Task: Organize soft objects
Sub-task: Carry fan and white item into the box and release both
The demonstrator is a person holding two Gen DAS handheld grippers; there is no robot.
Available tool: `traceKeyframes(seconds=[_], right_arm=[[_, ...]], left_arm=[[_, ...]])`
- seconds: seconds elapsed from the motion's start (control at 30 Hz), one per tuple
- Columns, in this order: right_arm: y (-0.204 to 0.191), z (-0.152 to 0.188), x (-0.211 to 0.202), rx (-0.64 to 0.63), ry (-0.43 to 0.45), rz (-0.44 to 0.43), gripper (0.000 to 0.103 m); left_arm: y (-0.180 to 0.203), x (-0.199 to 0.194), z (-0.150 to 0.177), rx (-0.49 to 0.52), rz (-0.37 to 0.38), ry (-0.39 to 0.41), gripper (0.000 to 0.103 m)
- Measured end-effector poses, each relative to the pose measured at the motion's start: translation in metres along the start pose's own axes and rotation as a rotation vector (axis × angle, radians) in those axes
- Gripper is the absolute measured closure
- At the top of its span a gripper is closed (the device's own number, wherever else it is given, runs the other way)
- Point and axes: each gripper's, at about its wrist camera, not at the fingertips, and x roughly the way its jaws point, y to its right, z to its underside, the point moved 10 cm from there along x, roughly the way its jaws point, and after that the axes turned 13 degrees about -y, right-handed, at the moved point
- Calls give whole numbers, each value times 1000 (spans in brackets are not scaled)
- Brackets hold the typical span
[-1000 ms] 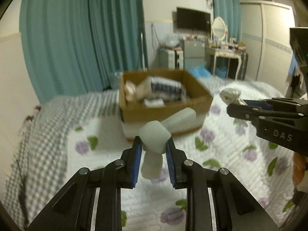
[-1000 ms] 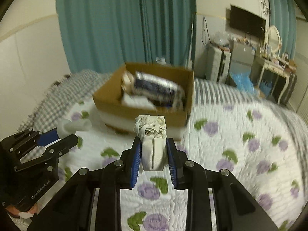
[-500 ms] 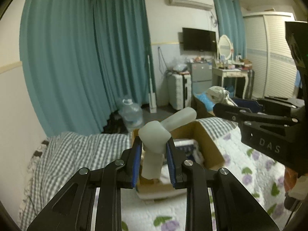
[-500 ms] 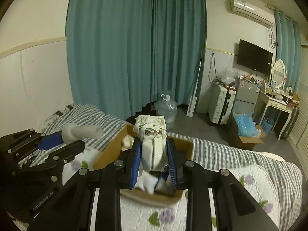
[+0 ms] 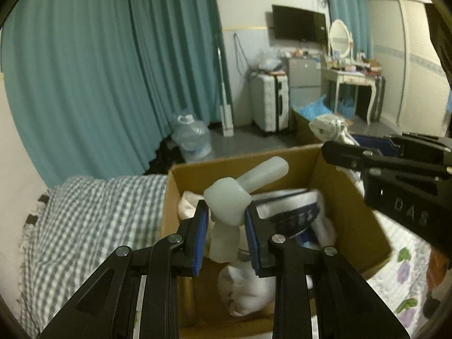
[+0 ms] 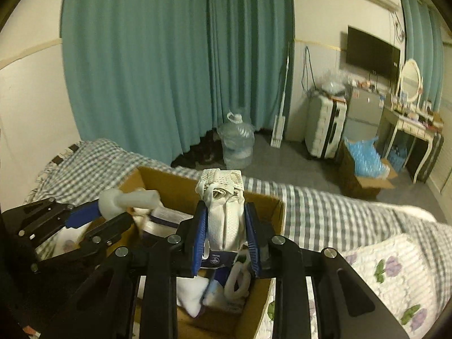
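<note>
Left tool [image 5: 226,219] is clamped on a pale, translucent soft toy [image 5: 228,203] with a blunt head and a stubby arm sticking up to the right; its lower body hangs free between the blue pads. It looks like squashy silicone or foam: light, springy, likely to bulge out of a pinch, so the hold across the thick head is the sensible one. It hangs above the open cardboard box [image 5: 364,226], over the left half.

Right tool [image 6: 225,224] is shut on a folded bundle of white mesh fabric [image 6: 224,212], gripped across its middle with the folded top standing proud. I judge it limp and very light, apt to unfold if held by an edge. It sits over the box's near side.

Inside the box lie white cloth pieces [image 5: 248,288] and a dark blue and white packet [image 5: 293,214]. The box rests on a bed with a checked blanket [image 5: 90,220] and a floral quilt [image 6: 389,276].
</note>
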Motion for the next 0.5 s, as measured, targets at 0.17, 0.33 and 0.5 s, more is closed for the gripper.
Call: traceKeyframes(seconds=[0.17, 0.33, 0.5], right_arm=[[5, 4, 19, 7, -33, -3, 64], [10, 5, 19, 21, -51, 24, 36], [9, -1, -9, 38, -31, 31, 35]], left_arm=[[-2, 21, 11, -14, 12, -75, 74], [-7, 13, 12, -31, -6, -51, 39], [-9, -16, 3, -39, -2, -24, 39]])
